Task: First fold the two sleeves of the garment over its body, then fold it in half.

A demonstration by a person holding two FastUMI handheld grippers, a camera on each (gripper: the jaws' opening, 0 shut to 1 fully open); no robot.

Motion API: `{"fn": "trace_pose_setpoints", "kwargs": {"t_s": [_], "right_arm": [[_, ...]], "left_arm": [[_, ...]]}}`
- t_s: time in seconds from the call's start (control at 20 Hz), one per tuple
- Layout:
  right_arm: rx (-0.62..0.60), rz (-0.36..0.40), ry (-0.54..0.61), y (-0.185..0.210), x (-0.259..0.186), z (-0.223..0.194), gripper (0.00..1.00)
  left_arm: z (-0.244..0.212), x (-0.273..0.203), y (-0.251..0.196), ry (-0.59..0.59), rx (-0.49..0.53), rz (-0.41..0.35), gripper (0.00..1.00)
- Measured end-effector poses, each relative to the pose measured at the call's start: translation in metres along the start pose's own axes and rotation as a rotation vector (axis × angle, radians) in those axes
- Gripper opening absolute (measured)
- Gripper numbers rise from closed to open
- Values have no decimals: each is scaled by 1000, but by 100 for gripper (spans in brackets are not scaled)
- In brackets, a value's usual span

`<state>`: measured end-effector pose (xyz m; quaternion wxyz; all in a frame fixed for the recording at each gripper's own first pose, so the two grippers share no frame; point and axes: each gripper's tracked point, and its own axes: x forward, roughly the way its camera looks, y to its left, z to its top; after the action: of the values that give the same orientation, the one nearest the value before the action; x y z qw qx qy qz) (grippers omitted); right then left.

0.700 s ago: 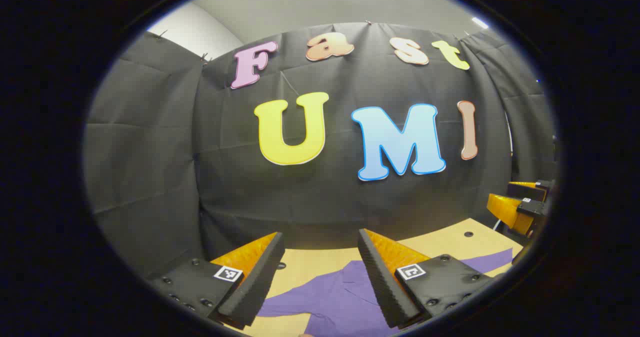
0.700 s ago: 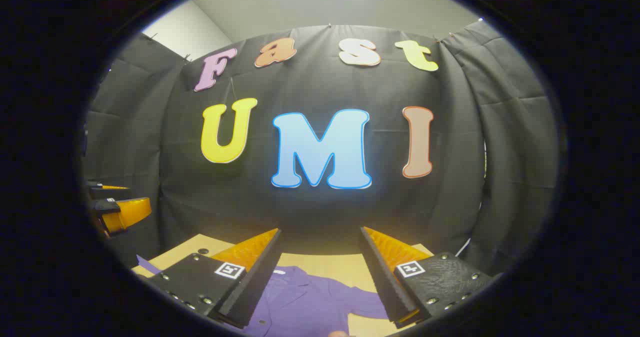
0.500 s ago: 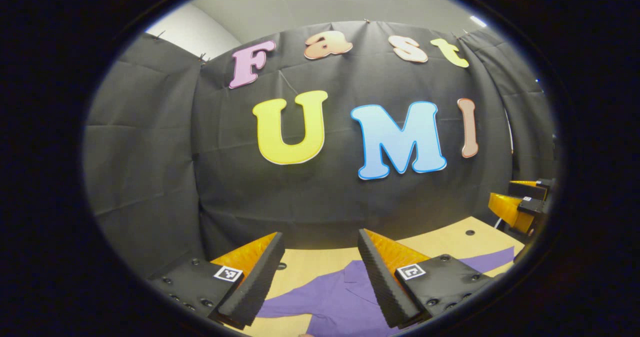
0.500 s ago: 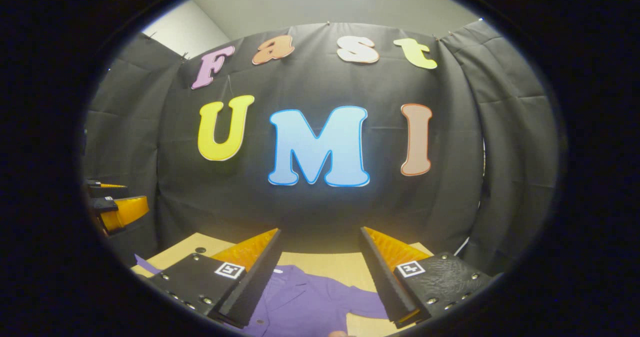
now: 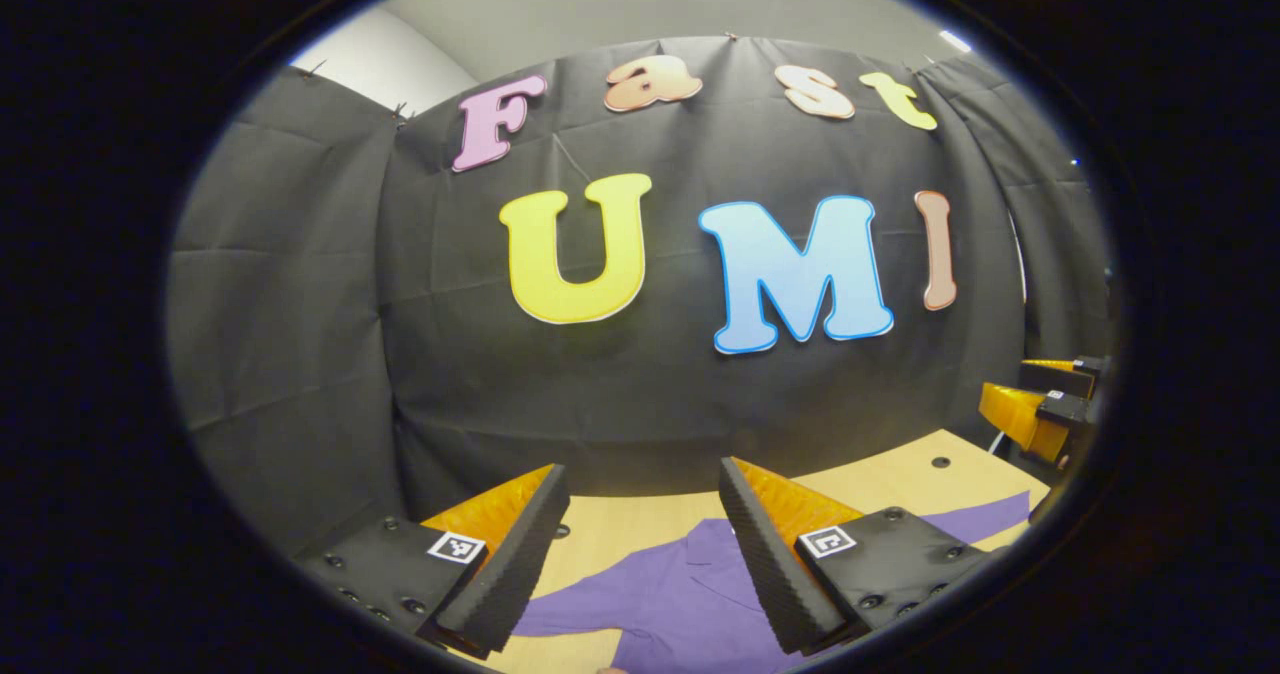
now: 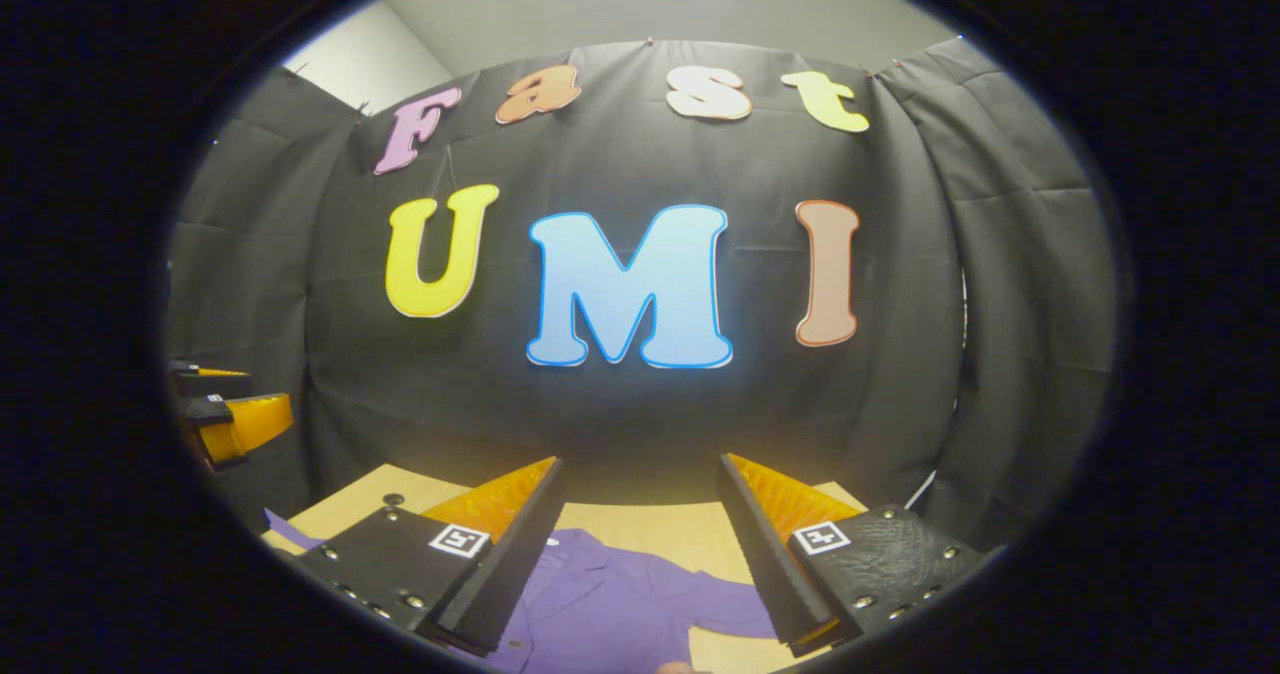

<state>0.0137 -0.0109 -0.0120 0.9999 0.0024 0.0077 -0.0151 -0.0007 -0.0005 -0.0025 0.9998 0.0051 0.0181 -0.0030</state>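
Barely anything moves since the earlier frames: both cameras tip down a hair, so we see slightly more of the purple garment [image 5: 670,604] lying flat on the bench [image 5: 880,479], sleeves spread out to either side. Our left gripper [image 5: 640,544] and right gripper [image 6: 640,544] hover above it with fingers wide apart, holding nothing. So we reckon we're just starting the dip toward the sleeves, and no fold is done yet.
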Motion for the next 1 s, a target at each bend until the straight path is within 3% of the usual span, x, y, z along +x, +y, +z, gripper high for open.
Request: {"fn": "trace_pose_setpoints", "kwargs": {"t_s": [0.25, 0.45, 0.7, 1.0], "right_arm": [[-7, -21, 8, -7, 1, -5, 94], [-45, -104, 52, -35, 5, -28, 95], [-47, -211, 143, -85, 6, -74, 95], [45, -348, 316, -151, -2, -150, 95]], "left_arm": [[0, -1, 0, 10, -12, 5, 99], [1, -1, 0, 12, -16, 8, 99], [1, 0, 0, 22, -35, 11, 99], [-1, 1, 2, 41, -60, 23, 98]]}}
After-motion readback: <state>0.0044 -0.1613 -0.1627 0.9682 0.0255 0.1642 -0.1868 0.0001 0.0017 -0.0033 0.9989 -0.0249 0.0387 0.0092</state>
